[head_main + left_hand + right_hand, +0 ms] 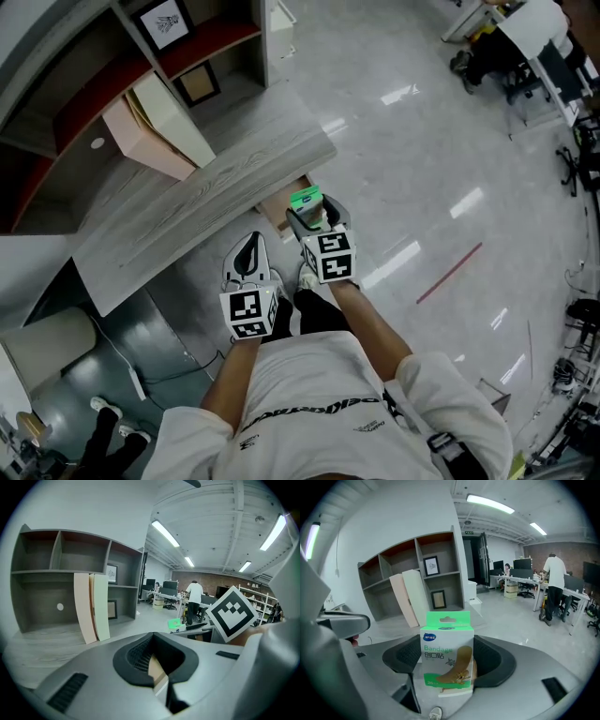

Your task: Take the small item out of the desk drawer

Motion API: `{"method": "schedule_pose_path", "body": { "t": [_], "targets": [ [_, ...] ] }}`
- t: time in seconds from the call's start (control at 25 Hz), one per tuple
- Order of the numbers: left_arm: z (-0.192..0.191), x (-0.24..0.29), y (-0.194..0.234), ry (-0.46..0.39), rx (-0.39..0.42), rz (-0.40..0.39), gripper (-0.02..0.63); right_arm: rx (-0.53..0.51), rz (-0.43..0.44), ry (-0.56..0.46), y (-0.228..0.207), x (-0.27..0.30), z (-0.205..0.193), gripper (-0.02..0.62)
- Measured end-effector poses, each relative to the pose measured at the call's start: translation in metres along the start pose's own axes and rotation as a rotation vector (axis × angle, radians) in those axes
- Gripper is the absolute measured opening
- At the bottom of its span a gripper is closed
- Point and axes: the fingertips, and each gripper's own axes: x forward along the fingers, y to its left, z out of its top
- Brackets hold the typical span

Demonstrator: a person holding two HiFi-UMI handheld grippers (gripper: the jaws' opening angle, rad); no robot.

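A green and white bandage box [447,656] stands upright between the jaws of my right gripper [448,670], which is shut on it. In the head view the bandage box [306,199] and right gripper [315,217] hang just off the front edge of the wood-grain desk [187,206], above the open drawer [279,210]. The drawer's inside is mostly hidden. My left gripper [248,255] hovers lower left of it, near the desk edge. Its jaws are shut with nothing in them [157,670]. The left gripper view shows the box [174,624] at the right.
A grey shelf unit [112,84] with leaning folders [155,127] and framed pictures [165,22] stands behind the desk. Shiny floor with a red line [450,272] lies to the right. Office chairs [487,61] and a standing person [554,588] are far off.
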Motion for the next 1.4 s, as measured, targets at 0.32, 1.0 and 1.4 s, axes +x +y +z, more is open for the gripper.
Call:
{"method": "schedule_pose_path", "body": {
  "t": [0.32, 1.0, 1.4],
  "targets": [
    [0.033, -0.014, -0.001, -0.041, 0.013, 0.001, 0.015, -0.019, 0.018, -0.063, 0.015, -0.031, 0.031, 0.374],
    [0.106, -0.04, -0.023, -0.141, 0.068, -0.022, 0.015, -0.018, 0.031, -0.223, 0.018, -0.108, 0.101, 0.374],
    [0.133, -0.043, -0.031, -0.21, 0.08, -0.021, 0.015, -0.046, 0.034, -0.301, 0.016, -0.133, 0.129, 0.374]
  ]
}}
